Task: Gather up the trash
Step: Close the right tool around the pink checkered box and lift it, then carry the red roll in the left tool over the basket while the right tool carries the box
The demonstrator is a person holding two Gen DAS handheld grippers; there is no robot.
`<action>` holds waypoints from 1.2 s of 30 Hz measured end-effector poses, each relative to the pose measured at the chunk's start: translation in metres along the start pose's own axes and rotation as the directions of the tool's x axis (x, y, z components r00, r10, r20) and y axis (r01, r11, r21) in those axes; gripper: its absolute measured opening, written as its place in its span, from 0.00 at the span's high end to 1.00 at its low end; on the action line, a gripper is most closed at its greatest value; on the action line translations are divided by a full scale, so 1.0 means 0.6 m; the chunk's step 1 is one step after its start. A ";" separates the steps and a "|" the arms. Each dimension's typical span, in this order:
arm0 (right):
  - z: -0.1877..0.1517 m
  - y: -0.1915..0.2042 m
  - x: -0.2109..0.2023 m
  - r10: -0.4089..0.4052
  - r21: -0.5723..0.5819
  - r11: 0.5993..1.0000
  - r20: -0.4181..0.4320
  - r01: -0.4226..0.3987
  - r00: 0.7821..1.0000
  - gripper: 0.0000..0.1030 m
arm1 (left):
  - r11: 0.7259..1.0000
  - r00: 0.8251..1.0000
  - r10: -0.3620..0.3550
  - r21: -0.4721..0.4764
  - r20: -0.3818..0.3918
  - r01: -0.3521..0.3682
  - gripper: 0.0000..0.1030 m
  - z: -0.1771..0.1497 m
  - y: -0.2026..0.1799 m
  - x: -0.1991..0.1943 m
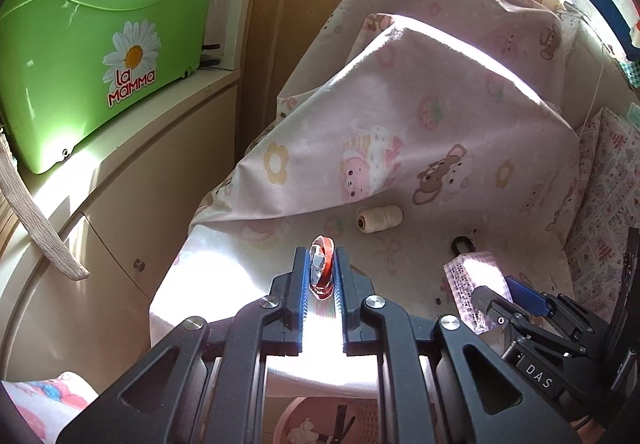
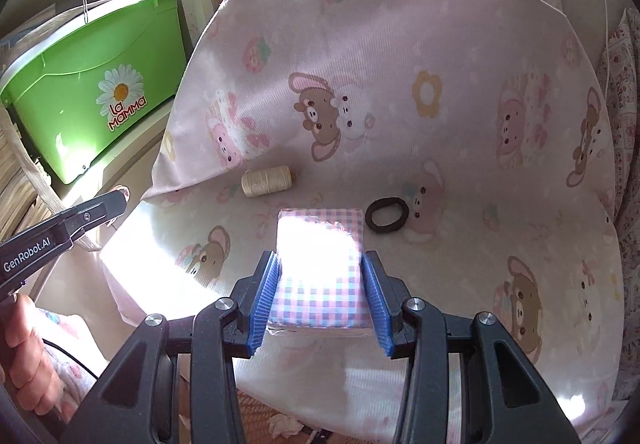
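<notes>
1. Pink cartoon-print sheet (image 2: 400,83) covered the bed.
2. Green bin (image 1: 100,55) sat on a shelf, left.
3. Right tongs (image 2: 322,284) clamped a checked tissue pack (image 2: 320,264).
4. Left tongs (image 1: 320,272) pinched a crumpled red wrapper (image 1: 322,268).
5. Thread spool (image 2: 266,181) and hair tie (image 2: 387,213) lay on the sheet.

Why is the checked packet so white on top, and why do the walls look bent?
Right wrist view: sunlight washes out the top of the checked packet held in the right gripper. Left wrist view: the same sun glares on the cloth behind the left gripper; the fisheye lens bends the cupboard edges and darkens the corners.
</notes>
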State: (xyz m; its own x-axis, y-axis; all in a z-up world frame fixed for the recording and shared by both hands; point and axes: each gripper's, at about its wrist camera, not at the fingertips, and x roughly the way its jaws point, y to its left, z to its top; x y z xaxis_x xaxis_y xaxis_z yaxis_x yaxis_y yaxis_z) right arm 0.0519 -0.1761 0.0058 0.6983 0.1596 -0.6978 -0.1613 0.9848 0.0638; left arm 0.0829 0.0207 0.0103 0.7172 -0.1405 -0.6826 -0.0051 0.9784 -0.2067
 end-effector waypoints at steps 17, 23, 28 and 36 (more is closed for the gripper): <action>-0.048 -0.032 -0.077 0.056 0.117 0.991 0.017 -0.058 0.998 0.55 | 0.997 1.000 0.004 0.076 -0.020 -0.002 0.89 -0.050 -0.042 -0.037; -0.066 -0.016 -0.106 0.067 0.102 0.992 0.028 -0.069 0.997 0.55 | 0.997 0.995 -0.060 0.041 -0.081 0.063 0.89 -0.064 -0.040 -0.053; -0.090 0.006 -0.117 0.113 0.079 0.991 -0.003 -0.112 0.994 0.55 | 0.992 0.988 -0.051 0.105 -0.148 0.067 0.90 -0.093 -0.051 -0.051; -0.134 0.029 -0.114 0.163 0.055 0.986 -0.085 -0.158 0.983 0.55 | 0.990 0.935 -0.115 0.040 -0.336 0.136 0.88 -0.136 -0.041 -0.023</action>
State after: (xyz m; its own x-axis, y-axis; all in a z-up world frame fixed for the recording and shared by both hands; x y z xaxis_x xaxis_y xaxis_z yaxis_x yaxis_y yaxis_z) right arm -0.0547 -0.1754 -0.0030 0.6012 0.3115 -0.7359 -0.2310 0.9493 0.2130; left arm 0.0164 -0.0138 -0.0324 0.4365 -0.2950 -0.8500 0.1206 0.9554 -0.2696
